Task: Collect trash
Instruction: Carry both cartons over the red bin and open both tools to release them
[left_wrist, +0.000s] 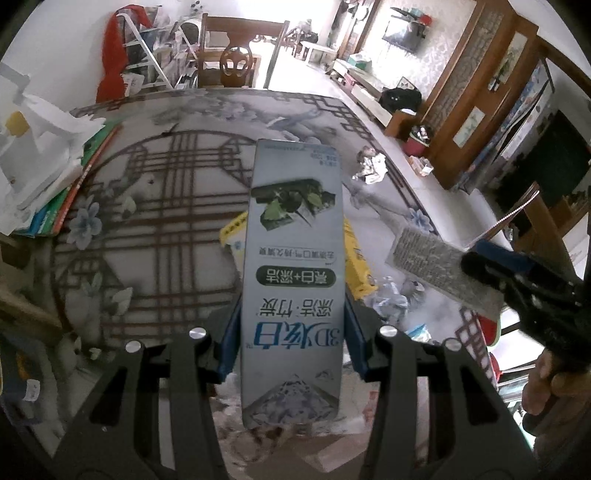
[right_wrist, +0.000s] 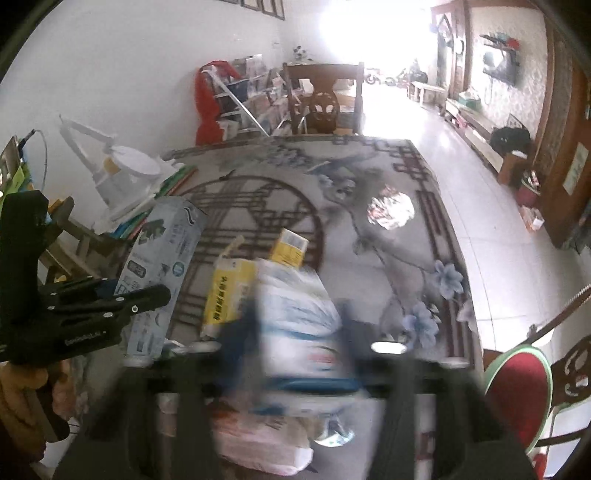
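The big counter with the flower and lattice pattern is filling most of both views, and trash is lying on it. A wooden chair is standing at its far end, and a pile of books and papers is sitting on its left edge.

The left tongs are holding a long grey-blue toothpaste box. The box is standing up between the two blue pads, squeezed on both sides, and its top is sticking out far past the tips. A yellow box is lying on the counter just behind it.

The right tongs are closed narrow on a white crinkly bag with blue print. The bag is sitting right between the fingers, but this part of the picture is blurred, so its print cannot be read.

The left wrist view is showing the right tongs from the side, with a rough grey pad sticking out, and a hand under them. It is also showing a small crumpled wrapper near the right edge of the counter.

The right wrist view is showing other things. The left tongs are at the left side there, with the toothpaste box tilted in them. Two yellow boxes are lying near the middle of the counter, one larger and one smaller. A shiny crumpled wrapper is lying further back. A red round chair seat is at the lower right. A pinkish bag is showing under the right tongs.
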